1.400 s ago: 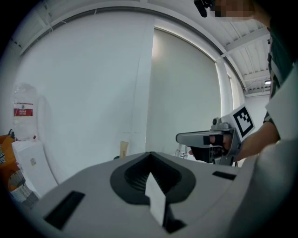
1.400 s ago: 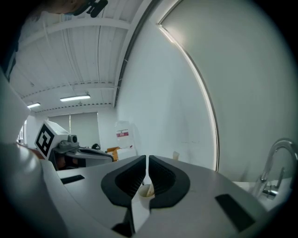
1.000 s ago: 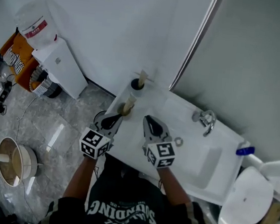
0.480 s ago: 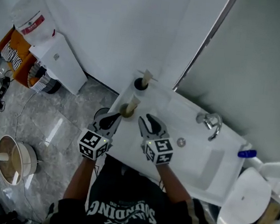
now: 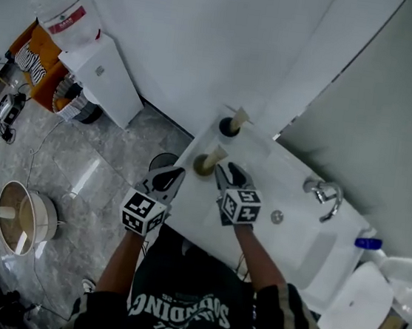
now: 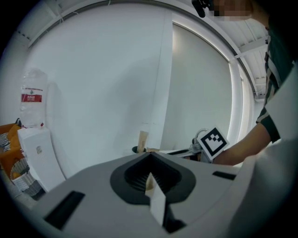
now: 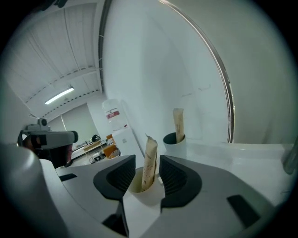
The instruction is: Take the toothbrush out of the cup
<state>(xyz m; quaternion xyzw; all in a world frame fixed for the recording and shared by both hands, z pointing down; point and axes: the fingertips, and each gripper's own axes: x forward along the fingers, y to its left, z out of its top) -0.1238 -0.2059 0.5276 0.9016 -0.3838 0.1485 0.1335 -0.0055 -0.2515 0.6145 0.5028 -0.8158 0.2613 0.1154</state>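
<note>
**Finding.** The right tool (image 7: 145,173) is lined up on the near cup (image 7: 142,192). Its jaws have just been opening and stand apart. The toothbrush (image 7: 149,158), in what looks like a tan paper sleeve, rises between them, with a clear gap on either side and no pad touching it. The toothbrush is not yet out. Its foot sits in the cup and its top leans slightly to one side.

**Left side.** The left tool (image 6: 150,158) has its jaws together and grips nothing. In the head view it hangs just beside the cup, off the corner of the surface (image 5: 262,163).

**Surroundings.** A second cup (image 5: 230,126) with its own sleeved brush stands further back, apart from the first. The near cup stands close to the edge of the surface, with the floor below.

**Recommendation for the step in hand.**
- Centre the sleeve between the pads and close on it above the rim, so the pads meet the brush and not the cup wall.
- Grip firmly but gently, since the sleeve may slide on the handle.
- Draw the brush out along its own lean, not sideways. A slanted pull is likely to drag or tip the light cup toward the edge.
- Bringing the left tool against the cup's side would steady it.
</note>
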